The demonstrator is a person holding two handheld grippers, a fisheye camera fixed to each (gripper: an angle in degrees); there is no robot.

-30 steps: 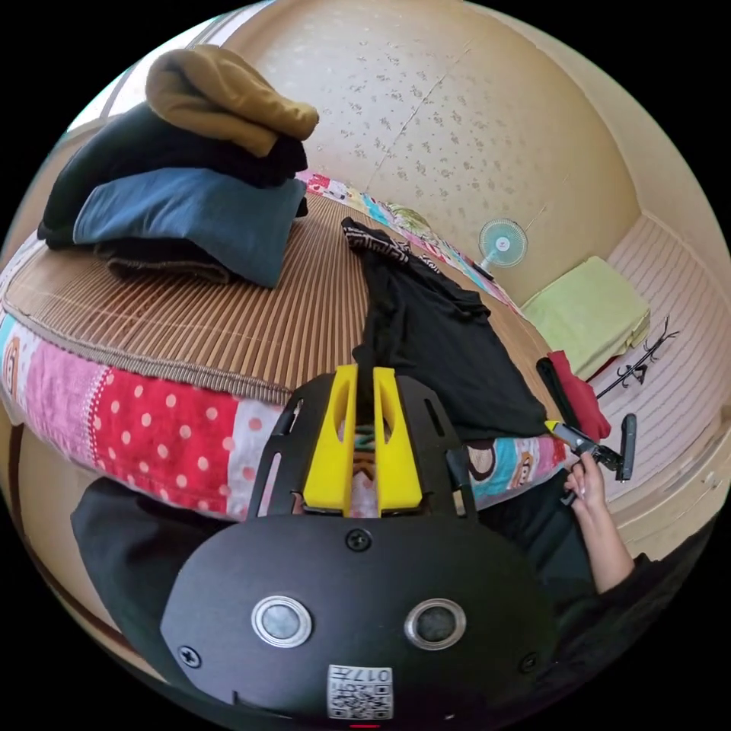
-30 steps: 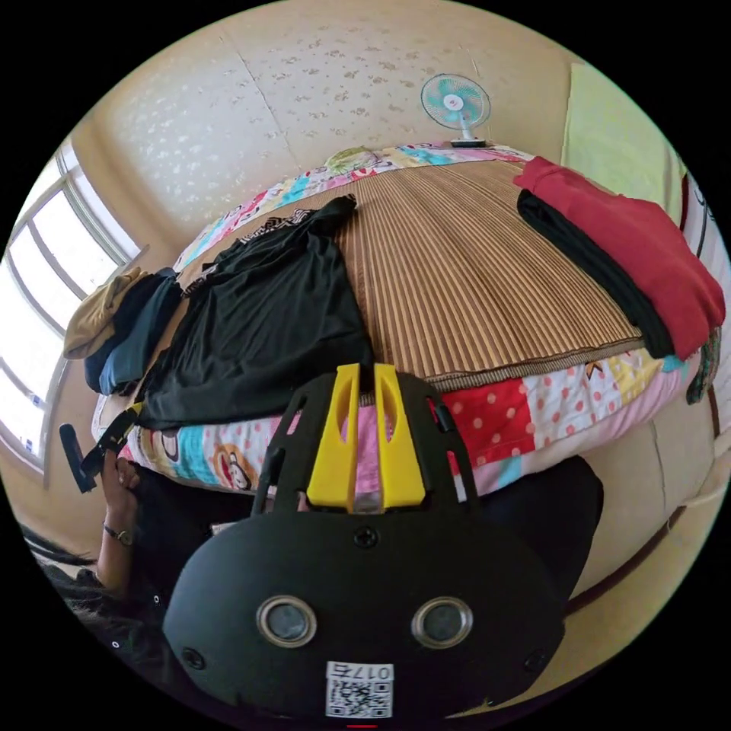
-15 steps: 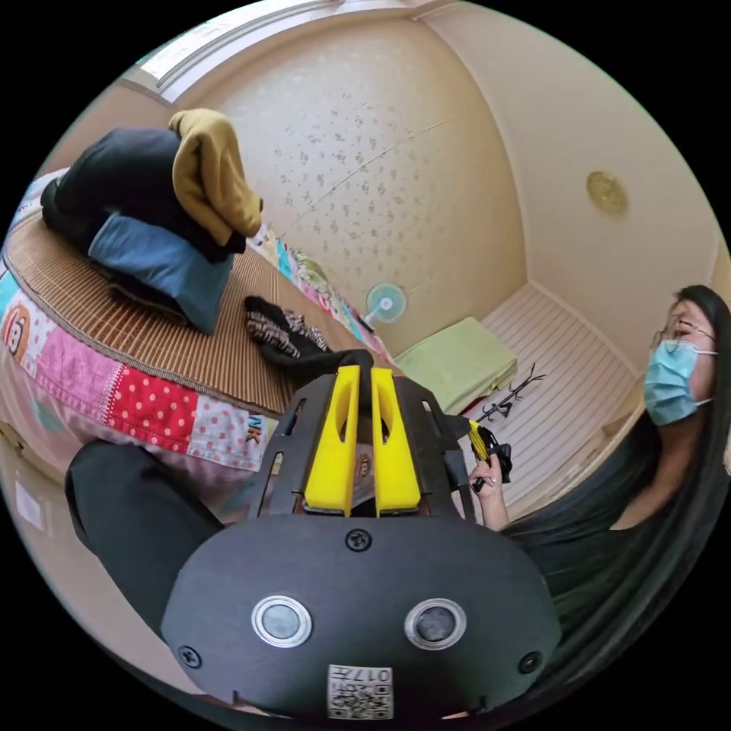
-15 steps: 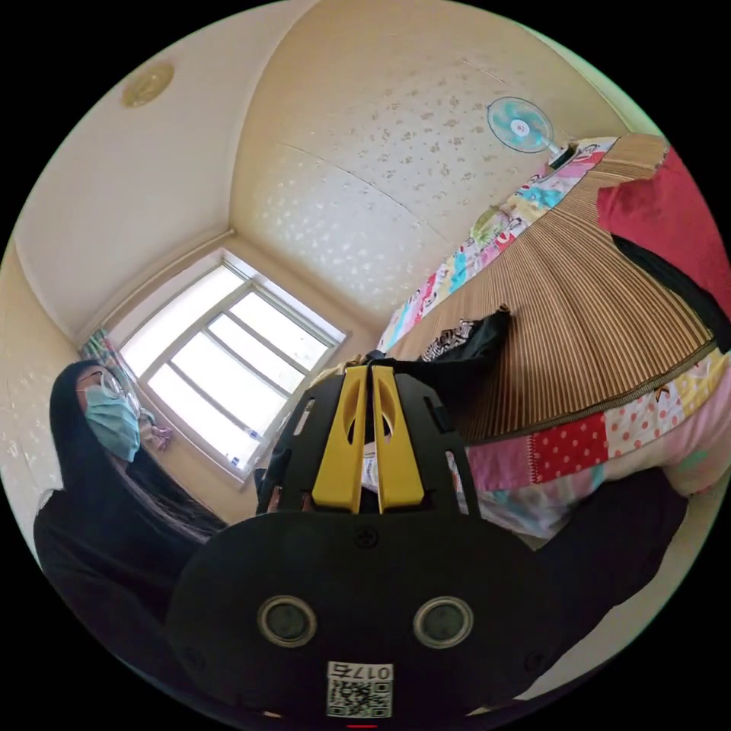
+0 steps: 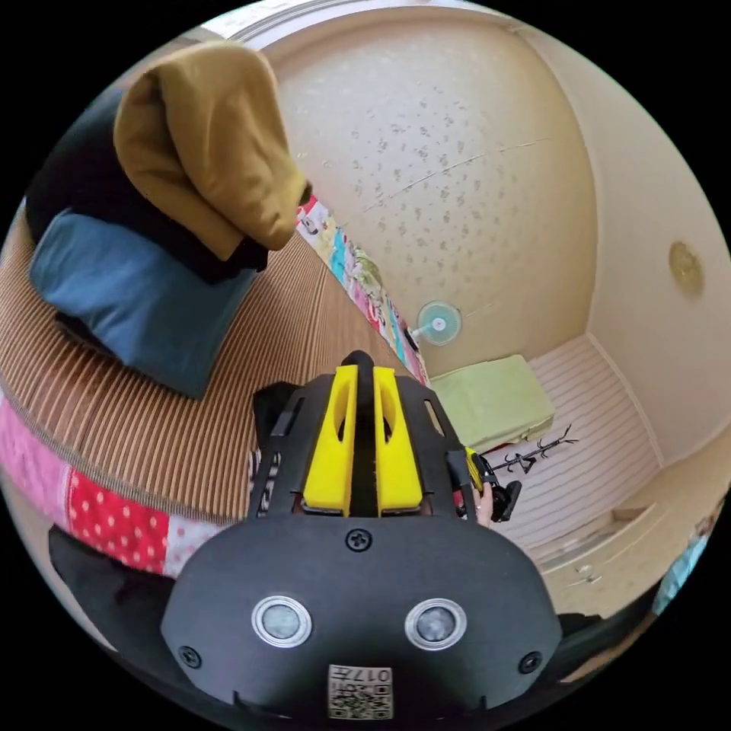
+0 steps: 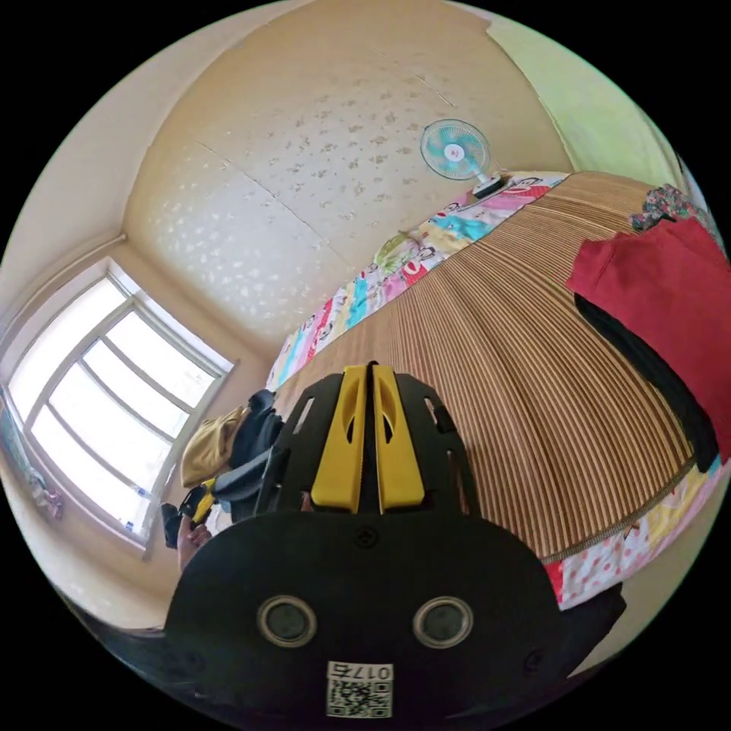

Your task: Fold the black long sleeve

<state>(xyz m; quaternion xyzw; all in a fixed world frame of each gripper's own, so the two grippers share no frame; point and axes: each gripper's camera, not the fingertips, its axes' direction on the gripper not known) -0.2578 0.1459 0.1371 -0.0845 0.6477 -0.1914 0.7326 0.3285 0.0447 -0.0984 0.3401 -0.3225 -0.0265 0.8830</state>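
Note:
In the left gripper view my left gripper (image 5: pixel 364 375) is shut on the black long sleeve (image 5: pixel 364 361), a dark fold poking out past the yellow jaw tips. A patterned bit of the garment (image 5: pixel 263 474) hangs beside the mount. My right gripper (image 6: pixel 371 373) has its jaws pressed together on a thin dark strip of the same cloth (image 6: pixel 369 445); the rest of the shirt is hidden under the mount. Each gripper appears small in the other's view: the right gripper (image 5: pixel 487 487) and the left gripper (image 6: pixel 189 509).
A bamboo mat (image 6: pixel 495 365) covers the bed over a patchwork quilt (image 5: pixel 114 525). A stack of mustard, black and blue folded clothes (image 5: pixel 152 228) sits close on the left. Red and black folded clothes (image 6: pixel 662 304) lie at the right. A fan (image 6: pixel 454 150) stands at the far edge.
The shirt lay spread on the mat a second ago; both grippers have since lifted its hem and carried it over the bed. Both views have swung a lot with the hands.

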